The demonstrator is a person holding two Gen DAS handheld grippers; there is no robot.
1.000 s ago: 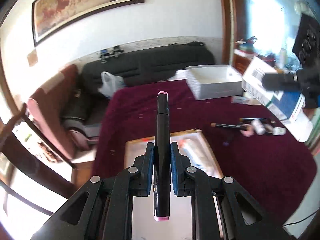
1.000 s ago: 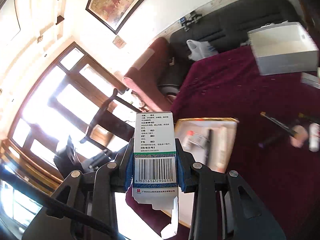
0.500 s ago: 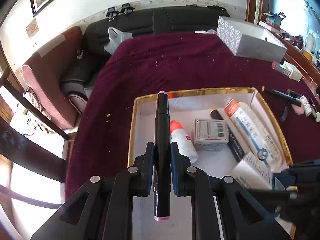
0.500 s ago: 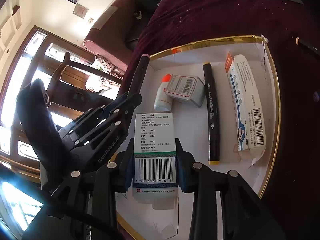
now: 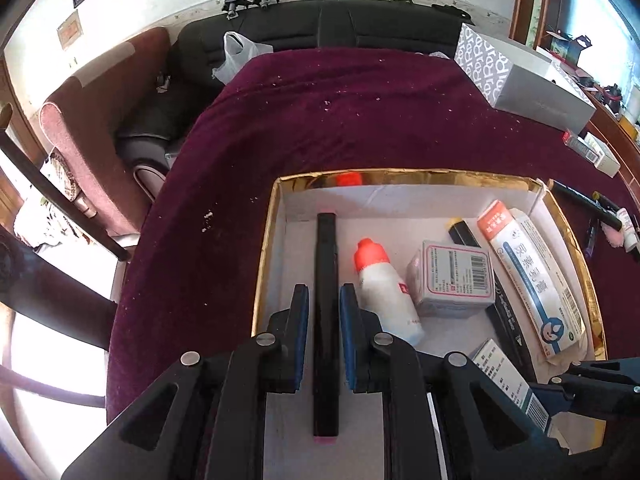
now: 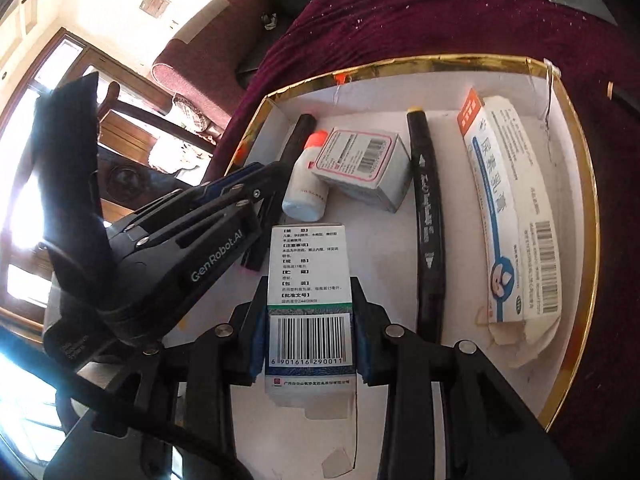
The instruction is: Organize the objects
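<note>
A gold-rimmed white box (image 5: 276, 216) (image 6: 576, 128) lies on the maroon table. My left gripper (image 5: 325, 300) stands open around a black marker (image 5: 326, 280) that lies along the box's left side, with small gaps at both pads. My right gripper (image 6: 310, 312) is shut on a white medicine carton with a barcode (image 6: 308, 300), held low over the box floor. In the box lie a white bottle with an orange cap (image 5: 382, 288) (image 6: 306, 184), a small grey carton (image 5: 454, 280) (image 6: 360, 164), another black marker (image 6: 428, 216) and a long white ointment carton (image 5: 532, 276) (image 6: 508, 216).
A grey patterned box (image 5: 516, 76) stands at the table's far right. Loose pens and small tubes (image 5: 600, 216) lie right of the gold box. A small carton (image 5: 592, 152) lies beyond them. A black sofa (image 5: 320, 28) and a chair (image 5: 92, 120) stand past the table's edge.
Both grippers have come down into the box. My left gripper's jaws have parted from the black marker, which now lies on the box floor. The right still grips its carton.
</note>
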